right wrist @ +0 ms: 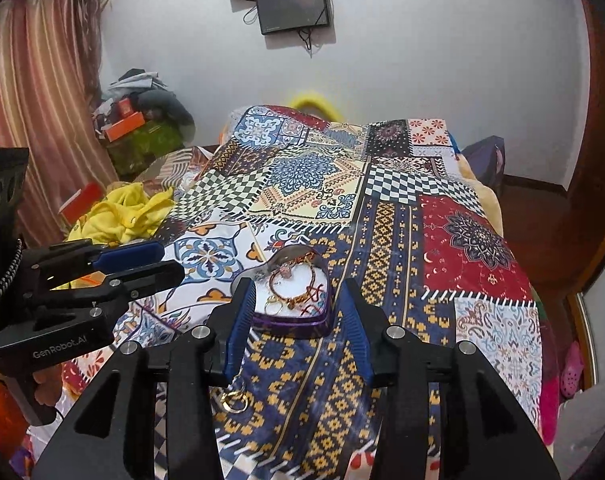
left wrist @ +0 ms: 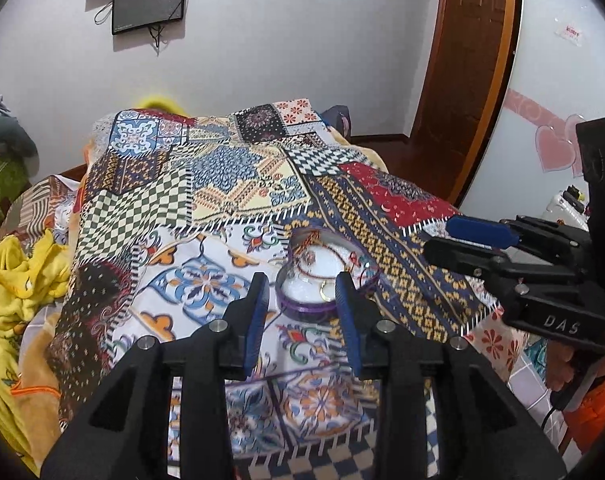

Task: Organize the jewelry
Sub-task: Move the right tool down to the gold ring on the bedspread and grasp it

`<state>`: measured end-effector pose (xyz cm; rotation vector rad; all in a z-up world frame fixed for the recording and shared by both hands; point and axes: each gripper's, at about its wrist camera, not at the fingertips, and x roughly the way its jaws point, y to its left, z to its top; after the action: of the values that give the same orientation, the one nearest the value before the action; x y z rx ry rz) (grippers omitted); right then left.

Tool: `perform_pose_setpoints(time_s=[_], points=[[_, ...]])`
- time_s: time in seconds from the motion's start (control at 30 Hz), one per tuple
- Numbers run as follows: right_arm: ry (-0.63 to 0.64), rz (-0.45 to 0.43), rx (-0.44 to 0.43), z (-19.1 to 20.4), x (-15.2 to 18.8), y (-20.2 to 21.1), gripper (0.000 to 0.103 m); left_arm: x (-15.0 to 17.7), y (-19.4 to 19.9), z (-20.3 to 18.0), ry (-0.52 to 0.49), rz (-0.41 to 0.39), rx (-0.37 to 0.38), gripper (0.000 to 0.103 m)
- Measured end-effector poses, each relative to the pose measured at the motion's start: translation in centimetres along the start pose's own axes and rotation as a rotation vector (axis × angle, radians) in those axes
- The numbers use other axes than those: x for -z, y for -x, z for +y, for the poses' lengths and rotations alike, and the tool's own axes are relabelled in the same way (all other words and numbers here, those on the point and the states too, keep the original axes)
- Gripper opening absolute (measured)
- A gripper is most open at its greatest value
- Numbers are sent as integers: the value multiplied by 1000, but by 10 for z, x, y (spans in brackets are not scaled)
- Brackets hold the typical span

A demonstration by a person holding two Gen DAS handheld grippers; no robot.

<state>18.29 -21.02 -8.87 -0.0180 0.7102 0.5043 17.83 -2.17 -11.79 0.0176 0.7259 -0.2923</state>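
Right wrist view: patchwork bedspread [right wrist: 402,220] fills the frame under both grippers. Heart-shaped purple jewelry box [right wrist: 292,300] sits on it just ahead of the right gripper [right wrist: 298,320], lined up with the gap between its blue pads, not touching either. Right gripper is spread wide, nothing in it. Box has a white inner pad carrying a beaded bracelet [right wrist: 292,282], a red cord piece [right wrist: 314,294] and a small gold ring [right wrist: 272,306]. One gold ring pair [right wrist: 234,400] lies loose on the bedspread, below and behind the right gripper's left pad, outside the box.

Left gripper [right wrist: 142,262] comes in from the left of the box, pads stacked one above the other with a narrow gap, nothing between them.

Left wrist view: same box [left wrist: 322,276] just ahead of the left gripper's [left wrist: 302,312] tips, slightly right of centre; right gripper [left wrist: 458,240] is off to its right, beyond the box.
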Motion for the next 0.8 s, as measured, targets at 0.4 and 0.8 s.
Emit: perform_pose_setpoints(time_s=[0.4,0.8], points=[[40,99,8,17,35,-13,40,35,1,13,44,85,-27,34],[87,237,-64,40,75,-41,40,68,-3,20,56,153,-43,34]])
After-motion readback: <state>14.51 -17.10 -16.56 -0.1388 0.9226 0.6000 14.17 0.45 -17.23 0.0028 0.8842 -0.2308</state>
